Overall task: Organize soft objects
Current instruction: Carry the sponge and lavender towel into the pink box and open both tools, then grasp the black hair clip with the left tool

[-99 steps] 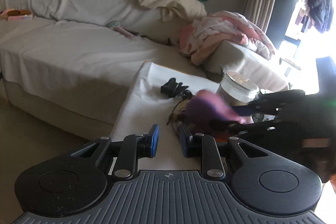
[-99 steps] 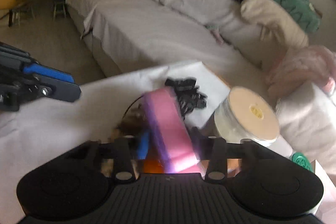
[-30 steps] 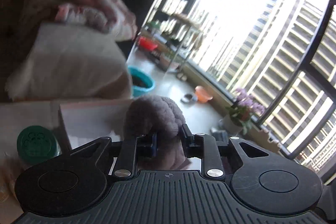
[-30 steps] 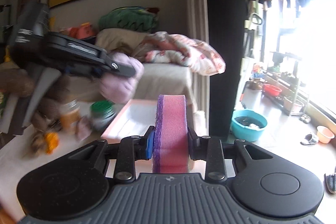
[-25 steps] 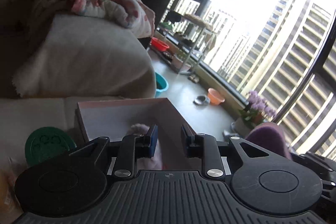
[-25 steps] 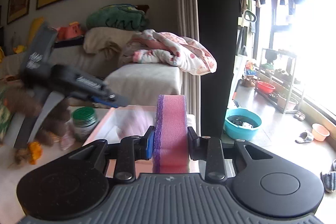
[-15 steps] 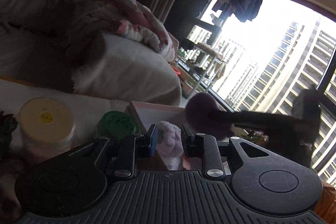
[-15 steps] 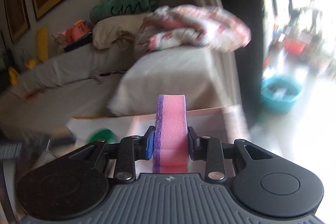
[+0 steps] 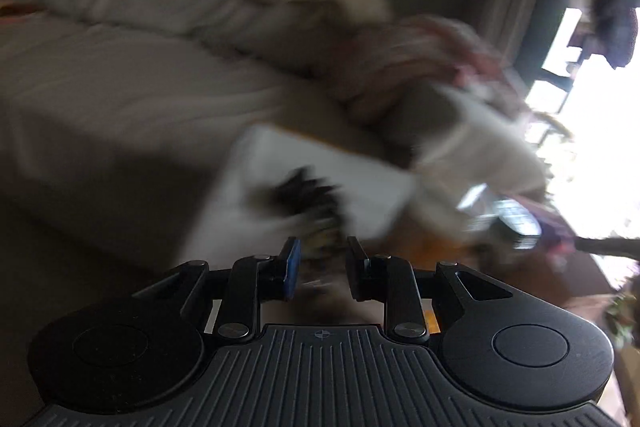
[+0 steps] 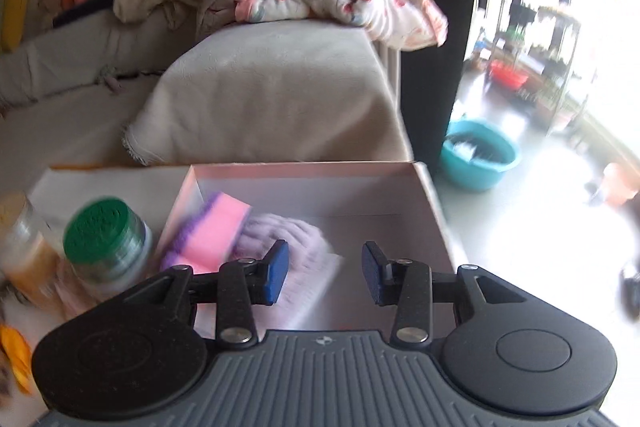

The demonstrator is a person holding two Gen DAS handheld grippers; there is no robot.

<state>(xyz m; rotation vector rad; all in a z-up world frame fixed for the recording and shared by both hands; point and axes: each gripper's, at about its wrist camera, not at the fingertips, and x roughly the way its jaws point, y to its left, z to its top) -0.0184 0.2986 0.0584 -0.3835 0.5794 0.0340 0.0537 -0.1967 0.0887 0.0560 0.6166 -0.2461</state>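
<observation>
In the right wrist view my right gripper is open and empty above a pale pink box. A pink and purple sponge lies in the box against its left wall, beside a lilac knitted ball. The left wrist view is heavily blurred. My left gripper is open and empty over the white-covered table, near a black tangled object and small blurred brownish things.
A green-lidded jar and a clear jar stand left of the box. An orange object lies at the left edge. Behind is a grey sofa with a pink blanket and cushions. A teal basin sits on the floor.
My right gripper has opened and the sponge has dropped into the box beside the knitted ball. My left gripper has swung left, away from the box, toward the table's middle.
</observation>
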